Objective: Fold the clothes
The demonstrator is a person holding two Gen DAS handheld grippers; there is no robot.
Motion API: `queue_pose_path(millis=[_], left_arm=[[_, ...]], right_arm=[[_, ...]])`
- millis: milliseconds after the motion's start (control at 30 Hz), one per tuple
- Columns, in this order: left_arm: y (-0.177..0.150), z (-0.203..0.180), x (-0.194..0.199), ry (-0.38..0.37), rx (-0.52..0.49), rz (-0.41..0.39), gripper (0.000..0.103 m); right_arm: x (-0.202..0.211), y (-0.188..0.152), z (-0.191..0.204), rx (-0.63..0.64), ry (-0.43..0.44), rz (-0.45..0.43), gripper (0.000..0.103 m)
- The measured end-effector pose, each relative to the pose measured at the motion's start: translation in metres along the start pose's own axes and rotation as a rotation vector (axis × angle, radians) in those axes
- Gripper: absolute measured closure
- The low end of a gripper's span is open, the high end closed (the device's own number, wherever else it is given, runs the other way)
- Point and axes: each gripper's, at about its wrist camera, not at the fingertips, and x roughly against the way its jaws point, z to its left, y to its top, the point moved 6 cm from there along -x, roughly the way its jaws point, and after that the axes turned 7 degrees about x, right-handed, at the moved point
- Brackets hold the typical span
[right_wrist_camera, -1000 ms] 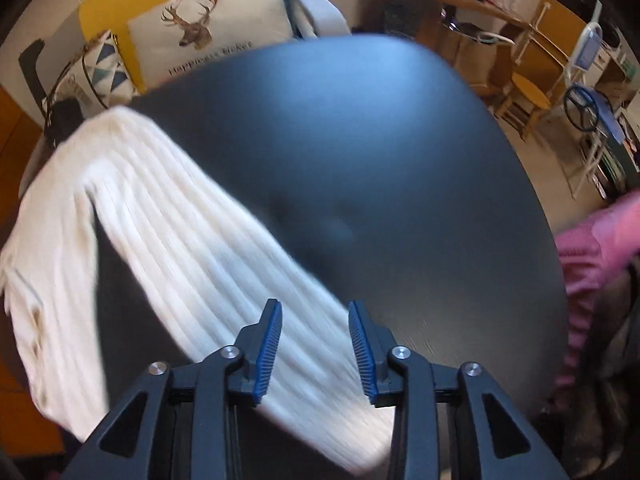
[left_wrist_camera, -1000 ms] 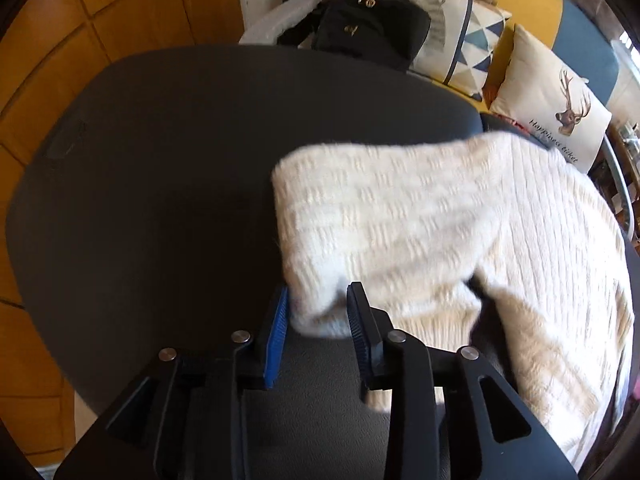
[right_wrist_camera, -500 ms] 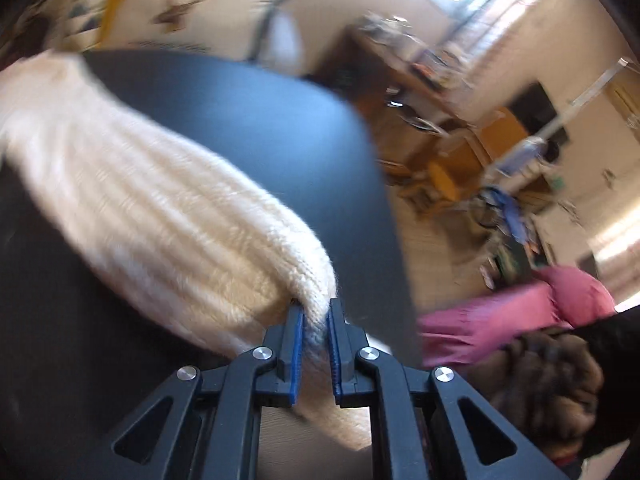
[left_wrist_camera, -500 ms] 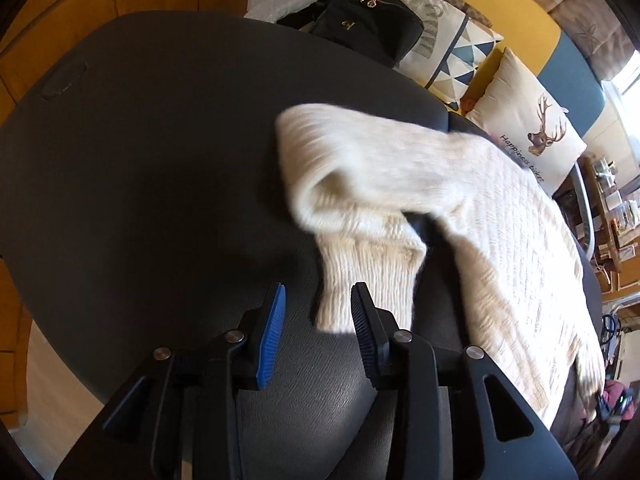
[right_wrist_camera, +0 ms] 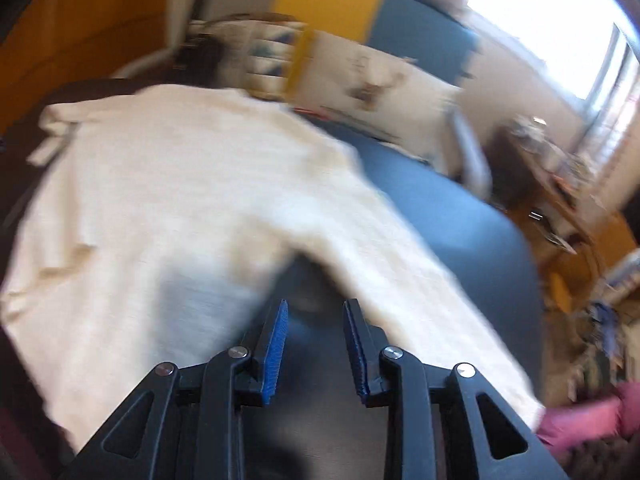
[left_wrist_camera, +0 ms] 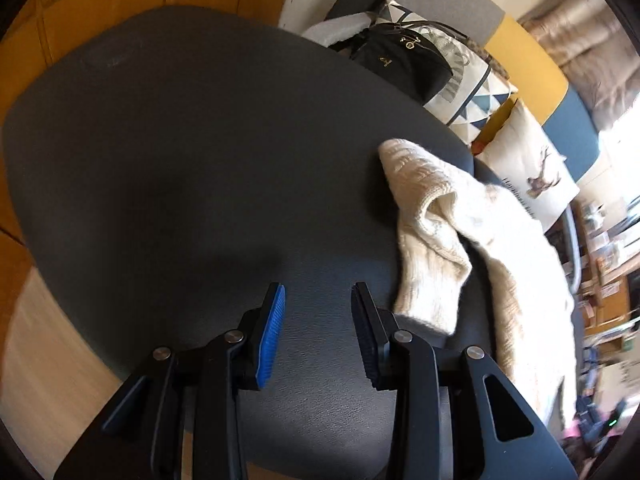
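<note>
A dark, rounded worktop (left_wrist_camera: 180,168) fills most of the left view, and a cream knitted sweater (left_wrist_camera: 492,248) lies along its far right side, one sleeve folded back on itself so the ribbed cuff (left_wrist_camera: 428,304) points toward the camera. In the blurred right view the same sweater (right_wrist_camera: 168,200) spreads wide across the left of the worktop, with one long sleeve (right_wrist_camera: 432,308) running down to the lower right. Behind the worktop a sofa holds a black handbag (left_wrist_camera: 400,64) and a cushion printed with a deer (left_wrist_camera: 528,168). The left tool (left_wrist_camera: 318,300) is released, its jaws apart over bare worktop, with the cuff just beside its right-hand finger and nothing between the pads. The right tool (right_wrist_camera: 314,316) is empty too, its jaws opening above a dark gap between the body and the long sleeve. The step in hand looks like bringing the sleeves in over the body. To do it well, each tool should probably take a cuff near its end, lift only enough to clear the knit, and lay the sleeve flat and straight so no bunching is trapped under later folds.
</note>
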Motion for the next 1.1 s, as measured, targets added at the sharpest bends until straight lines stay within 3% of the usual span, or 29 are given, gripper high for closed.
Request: queue_pose_path(millis=[133, 300, 367, 467, 500, 533, 567, 633, 700, 833, 900, 967, 1100], left_arm=[[-0.019, -0.04, -0.025, 0.021, -0.114, -0.023, 0.066], [-0.033, -0.083, -0.078, 0.099, -0.183, 0.004, 0.065], [-0.031, -0.09, -0.086, 0.156, -0.199, -0.024, 0.048], [-0.031, -0.098, -0.094, 0.233, -0.228, -0.069, 0.038], [-0.032, -0.1, -0.093, 0.223, -0.247, -0.077, 0.043], [-0.033, -0.102, -0.092, 0.214, -0.265, -0.084, 0.083], [-0.031, -0.103, -0.089, 0.218, -0.27, -0.085, 0.097], [-0.023, -0.099, -0.077, 0.26, -0.277, -0.118, 0.098], [-0.005, -0.091, -0.048, 0.312, -0.302, -0.204, 0.098], [0.058, -0.056, 0.034, 0.476, -0.288, -0.405, 0.098], [0.091, -0.029, 0.066, 0.565, -0.252, -0.465, 0.098], [0.119, -0.008, 0.071, 0.552, -0.205, -0.424, 0.091], [0.143, 0.029, 0.03, 0.559, -0.073, -0.241, 0.085]], right_arm=[[-0.017, 0.022, 0.081, 0.05, 0.142, -0.025, 0.075], [-0.034, 0.032, 0.121, 0.1, 0.199, -0.003, 0.075], [-0.039, 0.033, 0.122, 0.099, 0.22, 0.006, 0.075], [-0.033, 0.029, 0.116, 0.079, 0.21, 0.008, 0.075], [-0.034, 0.028, 0.112, 0.063, 0.208, 0.01, 0.075], [-0.034, 0.027, 0.108, 0.048, 0.206, 0.011, 0.075], [-0.034, 0.026, 0.105, 0.032, 0.204, 0.012, 0.075], [-0.036, 0.022, 0.099, 0.016, 0.192, 0.019, 0.075], [-0.038, 0.018, 0.093, 0.003, 0.178, 0.027, 0.075], [-0.04, 0.005, 0.08, -0.013, 0.145, 0.049, 0.075], [-0.041, 0.001, 0.073, -0.03, 0.131, 0.058, 0.075], [-0.042, -0.002, 0.068, -0.048, 0.127, 0.068, 0.075], [-0.045, 0.0, 0.063, -0.078, 0.137, 0.079, 0.075]])
